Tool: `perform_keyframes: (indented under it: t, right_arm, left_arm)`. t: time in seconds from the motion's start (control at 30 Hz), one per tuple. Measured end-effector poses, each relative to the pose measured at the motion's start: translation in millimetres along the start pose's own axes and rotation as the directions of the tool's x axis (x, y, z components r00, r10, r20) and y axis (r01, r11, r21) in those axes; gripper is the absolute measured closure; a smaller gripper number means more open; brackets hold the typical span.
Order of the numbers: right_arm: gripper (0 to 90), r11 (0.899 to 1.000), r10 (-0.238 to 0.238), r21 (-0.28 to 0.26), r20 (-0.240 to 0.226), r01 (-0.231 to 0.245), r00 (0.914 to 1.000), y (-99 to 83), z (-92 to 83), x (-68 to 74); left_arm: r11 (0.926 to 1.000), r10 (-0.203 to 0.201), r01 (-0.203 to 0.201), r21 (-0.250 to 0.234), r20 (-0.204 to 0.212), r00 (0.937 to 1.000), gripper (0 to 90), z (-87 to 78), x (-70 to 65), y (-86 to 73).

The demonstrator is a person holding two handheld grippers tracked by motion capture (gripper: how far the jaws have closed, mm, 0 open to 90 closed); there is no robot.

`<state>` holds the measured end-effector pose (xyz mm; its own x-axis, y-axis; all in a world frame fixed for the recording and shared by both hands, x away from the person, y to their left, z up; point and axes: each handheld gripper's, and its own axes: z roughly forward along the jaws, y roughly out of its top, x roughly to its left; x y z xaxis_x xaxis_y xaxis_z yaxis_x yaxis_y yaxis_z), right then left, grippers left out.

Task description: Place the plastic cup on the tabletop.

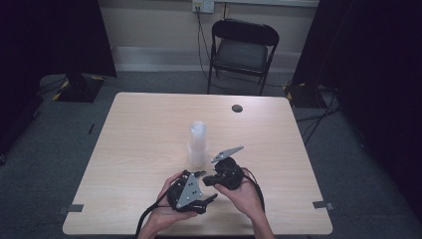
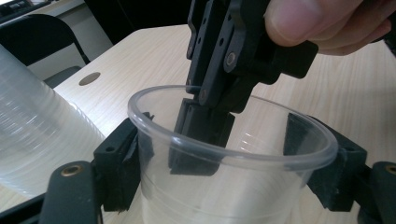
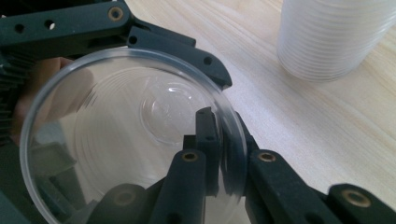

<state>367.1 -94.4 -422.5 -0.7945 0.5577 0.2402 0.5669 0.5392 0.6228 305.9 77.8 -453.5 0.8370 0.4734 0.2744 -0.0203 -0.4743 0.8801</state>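
Observation:
A single clear plastic cup (image 2: 261, 186) sits between the jaws of my left gripper (image 2: 224, 158), which press on its outer wall from both sides. My right gripper (image 3: 225, 135) is shut on the cup's rim (image 3: 233, 154), one jaw inside the cup and one outside. In the high view both grippers meet near the table's front edge, the left gripper (image 1: 205, 186) under its grey plate and the right gripper (image 1: 209, 180) beside it. An upside-down stack of clear cups (image 1: 198, 144) stands just beyond them, also seen as the stack (image 2: 32, 140) and the stack (image 3: 331, 37).
The light wooden table (image 1: 149, 129) has a round cable hole (image 1: 237, 108) near its far edge. A black folding chair (image 1: 242, 47) stands behind the table. Dark curtains hang at both sides and cables run across the floor.

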Motion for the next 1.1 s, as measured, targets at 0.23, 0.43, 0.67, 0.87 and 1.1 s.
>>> perform_keyframes:
  t: [0.23,0.43,0.67,0.87,1.1]
  right_arm:
    - [86.7,1.000,0.004,0.005,0.007,-0.004,1.0000,-0.6,-0.1,-0.7]
    - [85.5,1.000,0.005,0.000,0.013,-0.005,0.9999,-0.2,-0.6,-0.1]
    - [79.5,0.999,0.010,-0.036,0.028,-0.009,0.9996,-0.5,-4.8,1.0]
    - [72.8,0.997,0.019,-0.076,0.032,-0.016,0.9993,-0.5,-9.3,0.4]
    - [69.3,0.986,0.034,-0.163,0.007,-0.033,0.9994,-3.3,-13.3,-0.2]
  left_arm:
    - [1.0000,-0.004,0.004,0.001,0.008,1.0000,27.2,0.1,0.3,0.2]
    - [0.9996,-0.027,0.027,-0.008,0.010,0.9996,28.0,-0.3,0.7,-0.3]
    - [0.9977,-0.065,0.065,-0.018,-0.002,0.9979,28.2,-2.8,4.4,-2.8]
    - [0.9952,-0.095,0.094,-0.026,-0.013,0.9954,28.1,-4.9,7.4,-3.4]
    - [0.9851,-0.165,0.164,-0.053,-0.019,0.9861,28.2,-9.1,12.3,-4.5]
